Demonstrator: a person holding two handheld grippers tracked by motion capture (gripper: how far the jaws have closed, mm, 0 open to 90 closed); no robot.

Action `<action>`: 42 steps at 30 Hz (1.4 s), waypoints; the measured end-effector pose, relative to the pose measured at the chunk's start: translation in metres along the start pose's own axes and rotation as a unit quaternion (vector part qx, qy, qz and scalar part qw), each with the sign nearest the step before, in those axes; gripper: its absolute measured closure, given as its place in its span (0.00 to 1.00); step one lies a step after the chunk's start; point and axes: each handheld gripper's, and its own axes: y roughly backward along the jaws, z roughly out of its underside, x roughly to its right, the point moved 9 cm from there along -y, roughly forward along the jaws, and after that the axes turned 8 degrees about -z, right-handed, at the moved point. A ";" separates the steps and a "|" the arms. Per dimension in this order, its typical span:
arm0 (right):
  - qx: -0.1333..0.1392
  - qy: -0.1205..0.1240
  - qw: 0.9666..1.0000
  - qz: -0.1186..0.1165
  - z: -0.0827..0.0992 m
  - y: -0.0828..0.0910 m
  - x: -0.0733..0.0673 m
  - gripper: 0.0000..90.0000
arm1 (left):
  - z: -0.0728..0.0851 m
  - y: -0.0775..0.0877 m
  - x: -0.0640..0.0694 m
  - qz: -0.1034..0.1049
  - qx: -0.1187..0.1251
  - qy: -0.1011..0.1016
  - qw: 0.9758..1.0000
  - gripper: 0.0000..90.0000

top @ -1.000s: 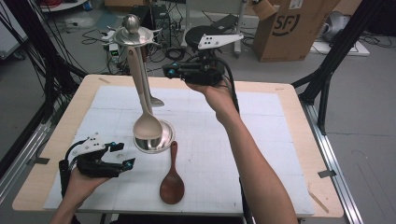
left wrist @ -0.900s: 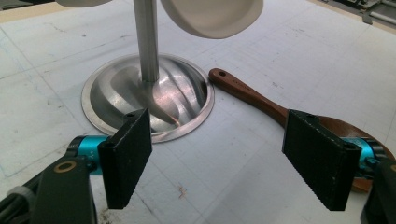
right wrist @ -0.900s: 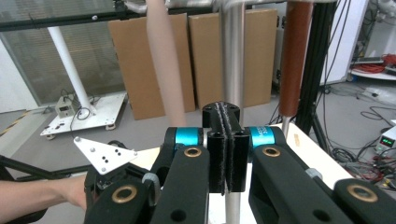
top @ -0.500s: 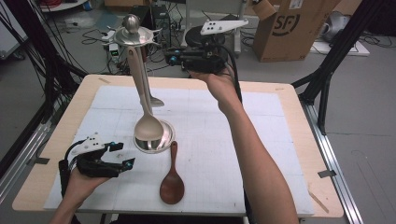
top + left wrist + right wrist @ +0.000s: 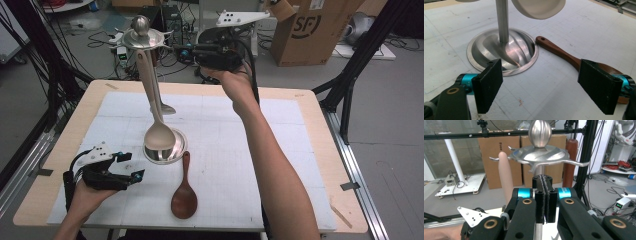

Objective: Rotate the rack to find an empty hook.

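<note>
Pressing flat against each other with nothing between them, the jaws of the right gripper (image 5: pixel 186 51) are held high in the air, level with the top of the tall polished steel utensil stand (image 5: pixel 141 37) and just beside its hooked crown (image 5: pixel 541 155). From that crown hangs a pale cream ladle-like spoon (image 5: pixel 159 135), its bowl low over the stand's round dished base (image 5: pixel 484 45).

Down at the near left of the counter (image 5: pixel 310 107), the left gripper (image 5: pixel 131 166) rests on the white gridded mat (image 5: pixel 225 150) with its jaws wide apart; they have just been opening a little further, and nothing sits between the pads. Ahead of them lies the steel base, and just right of it the dark brown wooden spoon (image 5: pixel 183 196), flat on the mat, its handle end close by the base's rim and its bowl toward the near edge. Cardboard boxes (image 5: pixel 315 30) and cables crowd the floor beyond the counter.
</note>
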 end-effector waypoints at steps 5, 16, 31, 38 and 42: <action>0.000 0.009 1.000 -0.003 -0.005 -0.002 -0.004 0.99 | 0.000 0.000 -0.001 -0.002 0.002 0.002 1.000 0.23; -0.010 0.018 1.000 -0.017 -0.006 -0.014 -0.014 0.99 | 0.000 0.001 -0.001 -0.002 0.002 0.003 1.000 0.23; -0.015 0.030 0.999 -0.036 -0.007 -0.034 -0.029 0.99 | 0.001 0.001 -0.002 -0.003 0.001 0.004 1.000 0.23; -0.015 0.033 0.999 -0.041 -0.009 -0.044 -0.035 0.99 | 0.001 0.001 -0.002 -0.002 0.000 0.003 1.000 0.24; -0.016 0.038 0.998 -0.044 -0.010 -0.050 -0.039 0.99 | 0.001 0.002 -0.002 -0.002 0.001 0.003 1.000 0.24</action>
